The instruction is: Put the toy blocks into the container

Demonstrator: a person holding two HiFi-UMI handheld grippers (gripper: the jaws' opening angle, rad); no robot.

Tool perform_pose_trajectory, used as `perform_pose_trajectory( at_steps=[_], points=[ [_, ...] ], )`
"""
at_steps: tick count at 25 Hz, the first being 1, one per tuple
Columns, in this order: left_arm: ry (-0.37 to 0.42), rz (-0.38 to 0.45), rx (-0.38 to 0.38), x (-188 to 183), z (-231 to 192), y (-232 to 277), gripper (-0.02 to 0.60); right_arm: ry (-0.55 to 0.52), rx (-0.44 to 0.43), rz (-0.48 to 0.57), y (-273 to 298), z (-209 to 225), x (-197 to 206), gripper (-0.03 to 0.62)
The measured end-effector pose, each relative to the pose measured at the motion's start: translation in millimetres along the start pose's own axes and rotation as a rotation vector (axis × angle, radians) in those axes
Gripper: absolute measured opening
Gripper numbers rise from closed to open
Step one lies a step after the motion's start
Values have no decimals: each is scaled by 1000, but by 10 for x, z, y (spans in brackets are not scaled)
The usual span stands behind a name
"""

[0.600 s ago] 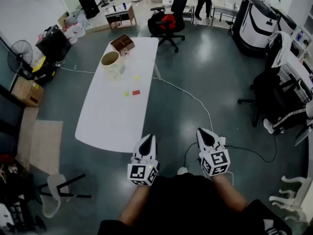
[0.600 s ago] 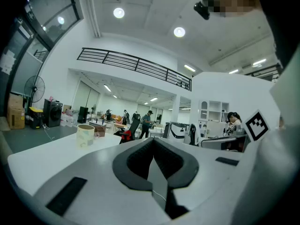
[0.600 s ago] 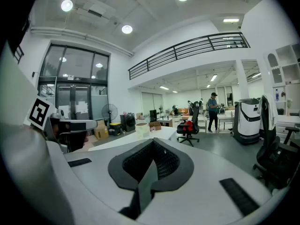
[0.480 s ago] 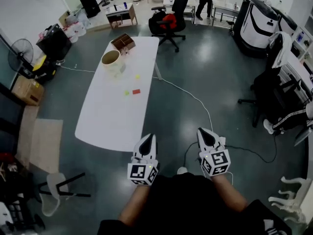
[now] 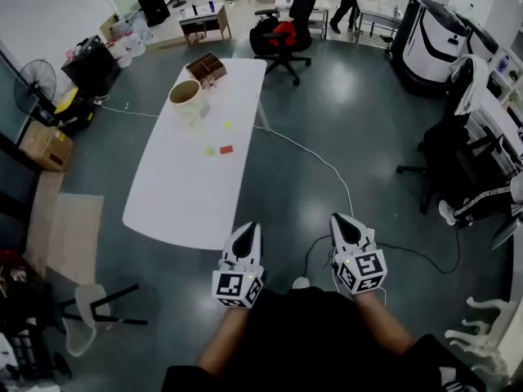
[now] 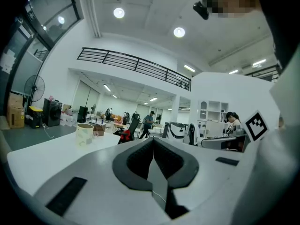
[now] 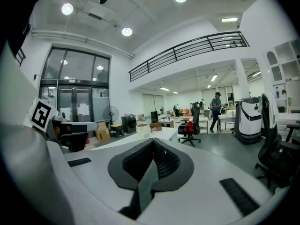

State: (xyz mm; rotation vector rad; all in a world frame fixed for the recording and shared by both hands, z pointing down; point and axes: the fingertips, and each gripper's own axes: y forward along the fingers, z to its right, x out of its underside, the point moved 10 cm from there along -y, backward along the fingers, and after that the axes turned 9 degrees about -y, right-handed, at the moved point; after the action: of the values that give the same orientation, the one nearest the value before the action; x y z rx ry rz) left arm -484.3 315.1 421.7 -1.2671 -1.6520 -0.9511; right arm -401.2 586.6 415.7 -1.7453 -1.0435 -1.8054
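Note:
A long white table [image 5: 184, 186] stands ahead of me. On its far half lie a red block [image 5: 226, 149], a green block [image 5: 210, 150] and a small yellow block [image 5: 228, 125]. A round beige container [image 5: 185, 96] stands near the far end, and it also shows in the left gripper view [image 6: 84, 134] and the right gripper view [image 7: 142, 128]. My left gripper [image 5: 248, 233] and right gripper [image 5: 341, 222] are held close to my body, well short of the table. Both are shut with nothing between their jaws.
A wooden box [image 5: 206, 67] sits at the table's far end. A black and red office chair [image 5: 278, 39] stands beyond it. A cable [image 5: 323, 166] runs across the floor to the right. A fan [image 5: 33, 84] and cardboard boxes [image 5: 45, 145] are at the left.
The view has shifted slightly; the table sits a little higher and further left in frame. The grippers keep their pose.

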Motion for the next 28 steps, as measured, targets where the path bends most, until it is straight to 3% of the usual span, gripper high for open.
perform_pose_trajectory(
  at_steps=[8, 10, 13, 17, 28],
  points=[
    [0, -23, 13, 54, -16, 17, 5, 33, 1, -8, -48, 95, 101, 2],
    [-6, -37, 11, 66, -26, 22, 8, 44, 3, -18, -65, 119, 123, 56],
    [-29, -76, 56, 85, 48, 99, 186, 57, -6, -48, -106, 168, 184, 120],
    [-25, -74, 93, 140, 156, 134, 187, 77, -7, -61, -185, 204, 285, 172],
    [-24, -125, 29, 379, 161, -120, 198, 131, -32, -77, -274, 175, 534, 172]
  ],
)
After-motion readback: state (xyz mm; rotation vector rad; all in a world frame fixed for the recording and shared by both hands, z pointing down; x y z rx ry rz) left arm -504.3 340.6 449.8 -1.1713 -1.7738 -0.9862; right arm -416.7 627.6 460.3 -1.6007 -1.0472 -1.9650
